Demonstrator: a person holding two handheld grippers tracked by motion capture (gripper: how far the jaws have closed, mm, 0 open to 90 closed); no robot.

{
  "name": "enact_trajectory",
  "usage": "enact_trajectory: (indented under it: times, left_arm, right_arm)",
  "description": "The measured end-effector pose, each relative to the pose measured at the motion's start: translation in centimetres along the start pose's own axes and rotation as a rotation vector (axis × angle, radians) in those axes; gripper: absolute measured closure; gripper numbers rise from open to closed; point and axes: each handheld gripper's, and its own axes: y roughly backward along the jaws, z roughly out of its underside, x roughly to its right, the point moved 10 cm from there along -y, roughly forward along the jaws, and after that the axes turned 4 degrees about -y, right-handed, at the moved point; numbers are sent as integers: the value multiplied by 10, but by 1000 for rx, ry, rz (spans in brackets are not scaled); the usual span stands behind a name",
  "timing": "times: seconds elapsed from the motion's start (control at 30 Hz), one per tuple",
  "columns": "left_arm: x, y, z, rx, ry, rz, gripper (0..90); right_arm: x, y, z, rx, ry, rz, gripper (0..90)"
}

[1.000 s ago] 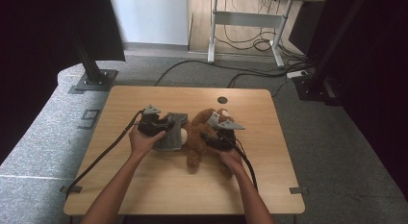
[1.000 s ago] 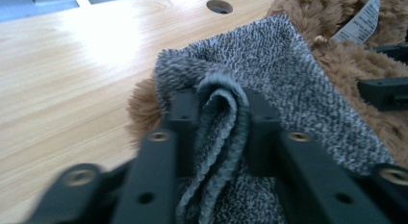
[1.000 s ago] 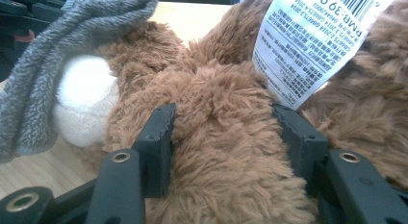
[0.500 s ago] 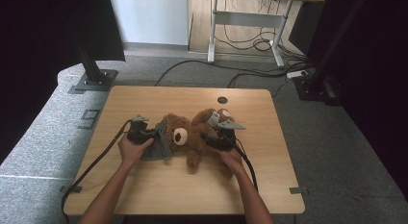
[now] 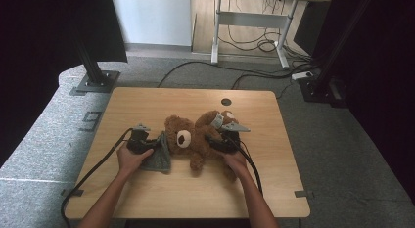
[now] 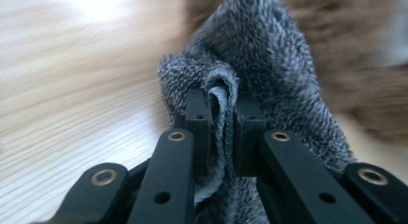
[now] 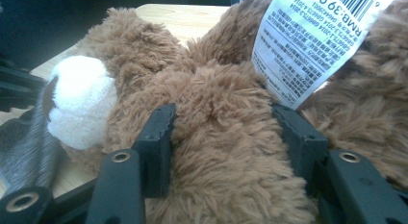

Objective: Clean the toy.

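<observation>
A brown teddy bear [image 5: 195, 135] lies on its back in the middle of the wooden table [image 5: 147, 103], its white snout [image 7: 79, 101] turned to the left. My right gripper [image 5: 219, 140] is shut on the bear's furry body [image 7: 221, 152], just below a white paper tag [image 7: 308, 46]. My left gripper [image 5: 147, 146] sits left of the bear's head. Its jaws have just been closing and now pinch a fold of grey knitted cloth [image 6: 222, 96]. That cloth [image 5: 159, 158] rests on the table against the bear's head.
A black cable [image 5: 93, 169] trails from the left gripper off the table's front left. There is a round dark hole [image 5: 225, 102] near the table's far edge. Beyond the table are a desk frame [image 5: 244, 22] and floor cables.
My left gripper moved left and down with the grey cloth, drawing it off the bear's head so the face now shows. The right gripper stayed on the bear.
</observation>
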Motion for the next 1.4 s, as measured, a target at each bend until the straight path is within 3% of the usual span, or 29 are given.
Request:
enact_trajectory:
  times: [0.1,0.2,0.4,0.5,0.77,1.0,1.2,1.4]
  left_arm:
    - [18,10,-10,65,-28,77,797]
    - [36,20,-23,146,-27,166,798]
    - [67,22,-51,211,-88,233,797]
    - [77,16,-65,217,-101,232,796]
    - [84,-8,-85,214,-81,213,795]
    - [88,-19,-85,187,-108,180,793]
    - [86,-18,-85,174,-93,170,793]
    - [82,-15,-84,166,-93,162,795]
  right_arm:
    - [1,0,0,1,-9,-2,461]
    - [2,0,0,3,-12,-2,461]
    - [1,0,0,0,-10,-1,461]
    - [1,0,0,0,-9,-1,461]
    - [1,0,0,0,-12,0,461]
    - [0,0,1,-1,-5,1,461]
    - [0,1,1,0,0,-2,461]
    - [0,5,1,36,-3,-28,462]
